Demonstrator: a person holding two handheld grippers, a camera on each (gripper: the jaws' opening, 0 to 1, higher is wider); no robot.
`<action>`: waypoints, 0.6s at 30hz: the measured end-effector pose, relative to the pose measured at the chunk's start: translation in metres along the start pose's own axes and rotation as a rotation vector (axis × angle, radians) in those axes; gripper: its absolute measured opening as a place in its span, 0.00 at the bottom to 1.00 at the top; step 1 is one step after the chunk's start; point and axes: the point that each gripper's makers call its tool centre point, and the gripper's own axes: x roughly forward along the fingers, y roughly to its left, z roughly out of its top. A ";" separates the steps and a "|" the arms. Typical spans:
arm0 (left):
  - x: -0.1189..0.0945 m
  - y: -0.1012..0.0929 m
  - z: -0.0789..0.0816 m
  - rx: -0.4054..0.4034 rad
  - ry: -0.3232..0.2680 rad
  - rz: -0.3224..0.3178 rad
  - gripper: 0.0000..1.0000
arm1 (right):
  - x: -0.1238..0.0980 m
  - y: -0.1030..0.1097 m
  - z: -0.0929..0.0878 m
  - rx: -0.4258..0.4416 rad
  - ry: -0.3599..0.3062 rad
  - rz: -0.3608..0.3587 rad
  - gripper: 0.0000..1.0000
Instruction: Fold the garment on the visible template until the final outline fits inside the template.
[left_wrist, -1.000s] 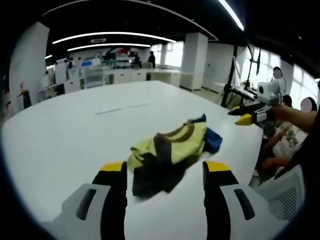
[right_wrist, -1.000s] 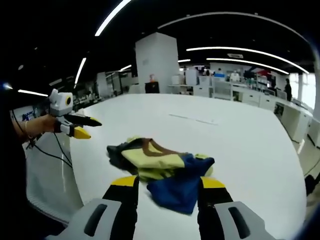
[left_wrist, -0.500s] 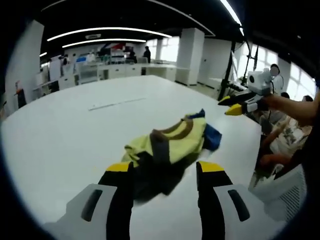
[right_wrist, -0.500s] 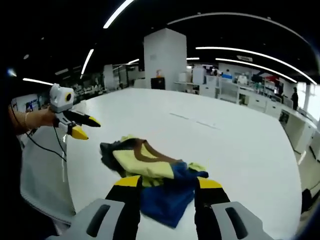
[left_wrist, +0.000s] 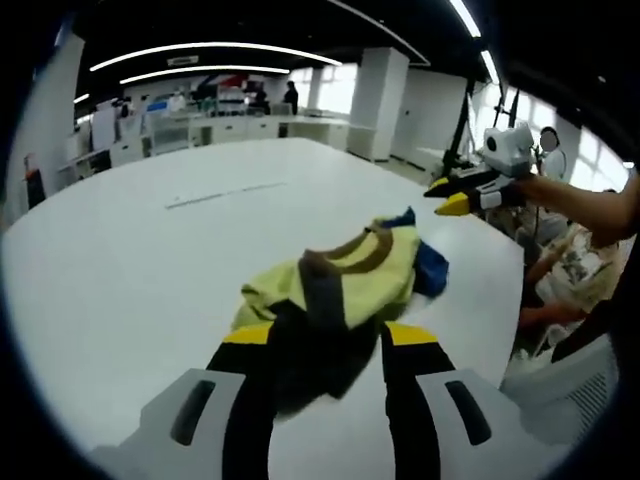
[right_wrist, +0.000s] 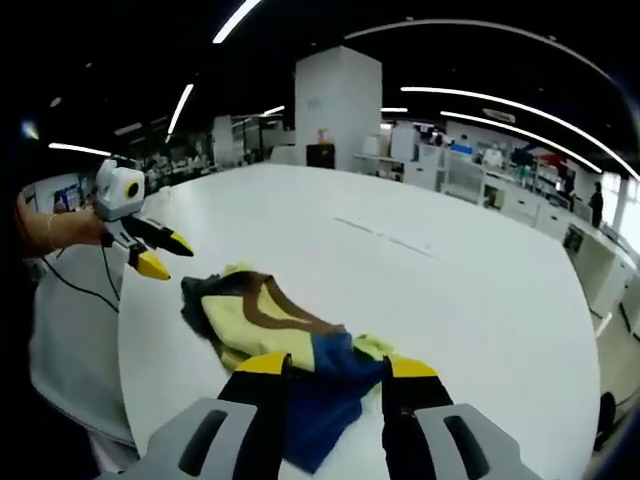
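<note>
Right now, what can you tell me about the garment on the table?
The garment is a soft, crumpled heap, not yet folded flat. It is pale yellow with a brown neckband, a dark panel and a blue part. It lies on the white table near its edge. Both tongs are open, the dark end between the left tongs' jaws, the blue end between the right tongs'.

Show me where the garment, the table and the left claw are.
garment (left_wrist: 350, 280): left gripper view, its yellow middle.
table (left_wrist: 140, 260): left gripper view, bare white top.
left claw (right_wrist: 160, 252): right gripper view, between its yellow tips.
</note>
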 end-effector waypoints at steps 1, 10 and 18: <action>0.002 0.000 -0.001 0.003 0.008 -0.004 0.37 | 0.001 -0.001 0.000 -0.002 0.002 0.003 0.31; 0.016 0.003 -0.008 0.014 0.050 -0.025 0.34 | 0.020 -0.010 -0.004 -0.015 0.045 0.045 0.29; 0.026 0.003 -0.014 0.002 0.073 -0.030 0.30 | 0.033 -0.014 -0.020 -0.014 0.126 0.090 0.22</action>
